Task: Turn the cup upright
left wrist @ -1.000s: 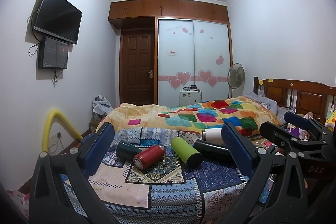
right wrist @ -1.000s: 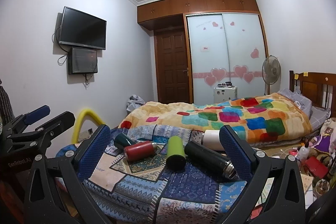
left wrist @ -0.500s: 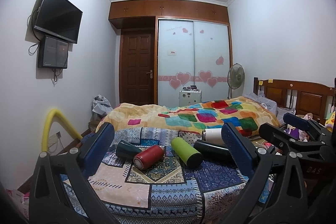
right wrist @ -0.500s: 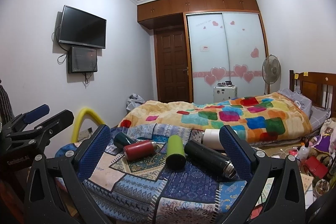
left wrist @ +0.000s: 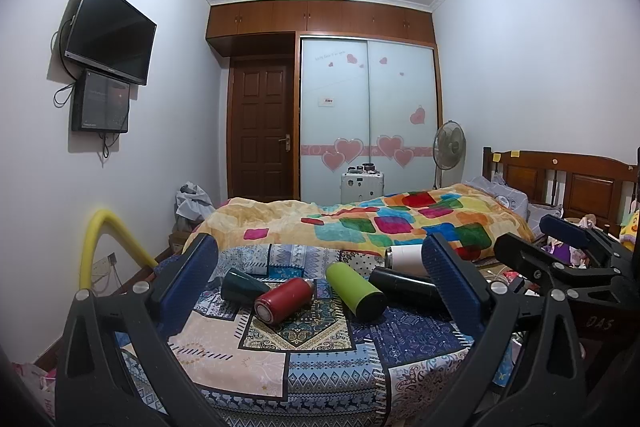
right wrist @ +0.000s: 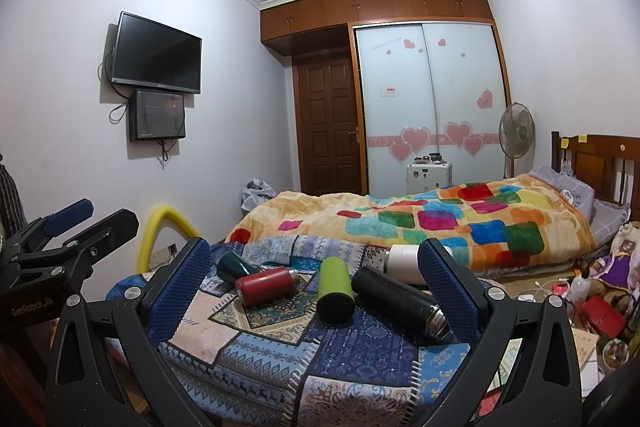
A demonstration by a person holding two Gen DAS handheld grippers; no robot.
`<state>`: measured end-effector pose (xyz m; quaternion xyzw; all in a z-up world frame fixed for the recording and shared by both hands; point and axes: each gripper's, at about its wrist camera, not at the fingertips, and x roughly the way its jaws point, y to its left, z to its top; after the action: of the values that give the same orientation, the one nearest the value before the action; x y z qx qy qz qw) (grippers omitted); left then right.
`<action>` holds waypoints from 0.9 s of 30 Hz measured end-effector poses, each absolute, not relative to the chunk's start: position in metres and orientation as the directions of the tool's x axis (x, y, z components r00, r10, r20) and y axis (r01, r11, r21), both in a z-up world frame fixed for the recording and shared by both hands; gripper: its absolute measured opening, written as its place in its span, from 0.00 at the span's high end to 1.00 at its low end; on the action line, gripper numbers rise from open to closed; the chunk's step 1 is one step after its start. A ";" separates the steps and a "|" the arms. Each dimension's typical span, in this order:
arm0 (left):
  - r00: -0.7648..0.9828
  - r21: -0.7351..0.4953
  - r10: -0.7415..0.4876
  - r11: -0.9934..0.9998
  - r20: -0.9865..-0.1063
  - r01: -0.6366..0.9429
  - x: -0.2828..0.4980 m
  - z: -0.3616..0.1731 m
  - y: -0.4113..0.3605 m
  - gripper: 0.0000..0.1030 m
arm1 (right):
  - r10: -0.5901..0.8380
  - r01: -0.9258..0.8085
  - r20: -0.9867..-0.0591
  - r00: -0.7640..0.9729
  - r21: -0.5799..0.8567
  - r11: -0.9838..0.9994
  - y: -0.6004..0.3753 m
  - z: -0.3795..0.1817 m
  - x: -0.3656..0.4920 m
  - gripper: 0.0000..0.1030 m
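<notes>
- My left gripper (left wrist: pixel 320 281) and right gripper (right wrist: pixel 316 277) both gape wide, holding nothing.
- Red cup (left wrist: pixel 283 299), green cup (left wrist: pixel 354 290) lie sideways on the near patterned cloth (left wrist: pixel 256 359).

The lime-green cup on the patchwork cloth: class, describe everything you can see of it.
The lime-green cylindrical cup has a smooth, matte body and a dark end facing the camera. It lies on its side on the patterned patchwork cloth, between the red cylindrical cup and the black cylindrical flask. No tongs touch it.
</notes>
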<state>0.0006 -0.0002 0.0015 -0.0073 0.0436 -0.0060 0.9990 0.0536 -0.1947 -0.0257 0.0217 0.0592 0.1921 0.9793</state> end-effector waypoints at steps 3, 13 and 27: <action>0.996 -0.015 -0.012 1.000 -0.086 0.011 0.001 0.002 0.001 0.00 | 0.379 -0.374 -0.107 0.919 0.065 0.925 -0.194 -0.026 0.055 0.00; 0.996 -0.015 -0.012 1.000 -0.086 0.011 0.001 0.001 0.000 0.00 | 0.379 -0.374 -0.109 0.919 0.067 0.925 -0.192 -0.025 0.056 0.00; 0.992 -0.019 -0.015 1.000 -0.122 0.013 0.021 -0.011 0.007 0.00 | 0.382 -0.375 -0.130 0.915 0.070 0.924 -0.187 -0.032 0.066 0.00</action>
<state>0.0212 0.0069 -0.0107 -0.0092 0.0613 -0.0072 0.9981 0.0656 -0.1868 -0.0324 0.0220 0.0709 0.1934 0.9783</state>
